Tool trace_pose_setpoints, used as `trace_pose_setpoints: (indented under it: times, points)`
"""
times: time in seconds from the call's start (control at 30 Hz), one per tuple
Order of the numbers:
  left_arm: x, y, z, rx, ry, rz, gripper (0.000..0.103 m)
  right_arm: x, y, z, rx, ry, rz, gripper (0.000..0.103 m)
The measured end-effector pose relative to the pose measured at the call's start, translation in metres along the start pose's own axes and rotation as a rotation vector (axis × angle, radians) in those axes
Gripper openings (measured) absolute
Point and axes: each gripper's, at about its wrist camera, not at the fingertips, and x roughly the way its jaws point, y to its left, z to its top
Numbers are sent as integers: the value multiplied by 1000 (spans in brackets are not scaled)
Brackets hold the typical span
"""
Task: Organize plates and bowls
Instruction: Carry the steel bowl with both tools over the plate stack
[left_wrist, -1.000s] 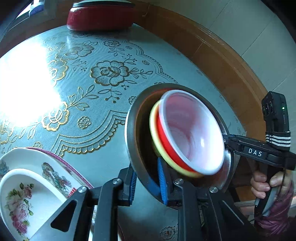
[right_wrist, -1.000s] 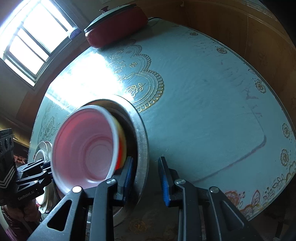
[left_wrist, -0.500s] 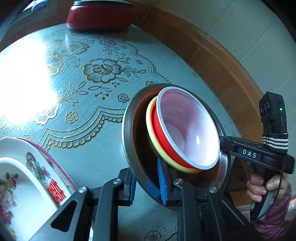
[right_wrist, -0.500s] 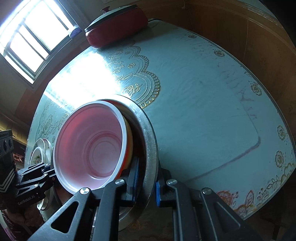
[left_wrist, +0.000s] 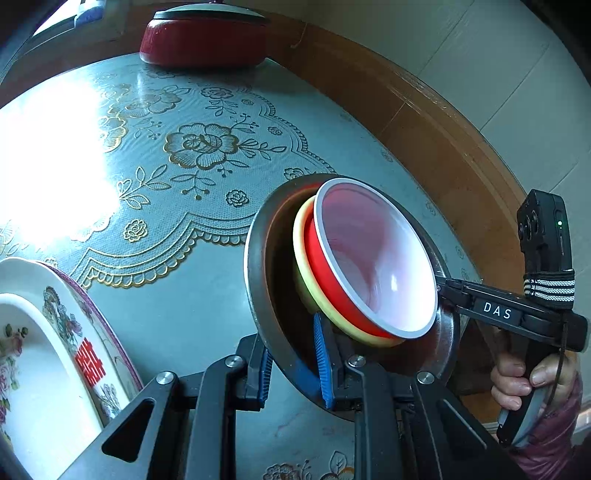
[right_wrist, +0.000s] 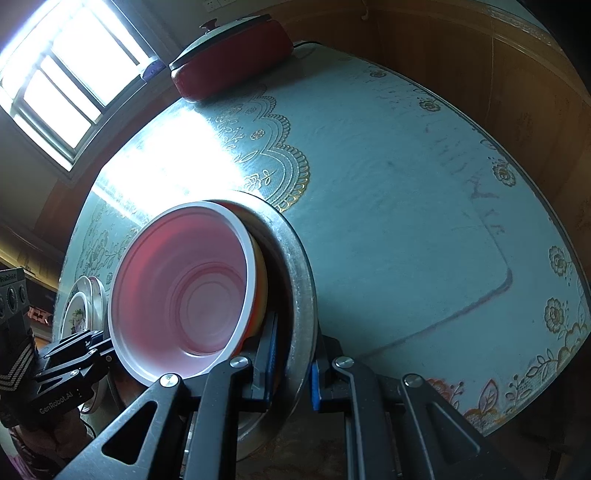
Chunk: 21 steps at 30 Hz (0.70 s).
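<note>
A steel bowl (left_wrist: 258, 280) holds a yellow bowl (left_wrist: 301, 251) and a red bowl with a white inside (left_wrist: 373, 258) nested in it. My left gripper (left_wrist: 293, 365) is shut on the steel bowl's near rim. My right gripper (right_wrist: 293, 365) is shut on the opposite rim of the steel bowl (right_wrist: 301, 280); it shows in the left wrist view (left_wrist: 439, 288) too. The stack is held tilted above the table. The red bowl (right_wrist: 177, 295) and a sliver of the yellow bowl (right_wrist: 260, 273) show in the right wrist view.
Floral white plates (left_wrist: 55, 343) are stacked at the table's left; they also show in the right wrist view (right_wrist: 83, 306). A red lidded pot (left_wrist: 207, 37) stands at the far edge. The teal patterned tablecloth (right_wrist: 406, 206) covers the round table. A wooden wall panel (left_wrist: 424, 110) runs to the right.
My right gripper closed onto the steel bowl's rim. The bowl stack then shifted slightly away from the floral plates, held by both grippers.
</note>
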Motion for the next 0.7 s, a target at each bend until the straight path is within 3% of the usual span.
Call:
trace_pose_setpoints:
  times: [0.5,0.7]
  points:
    - [-3,-13,2,15,-53,82,21,3,-10,1,-17,9,65,13]
    - [-10,-8,0,37,-64,78,21,4,-3,-5,14,7,74,13]
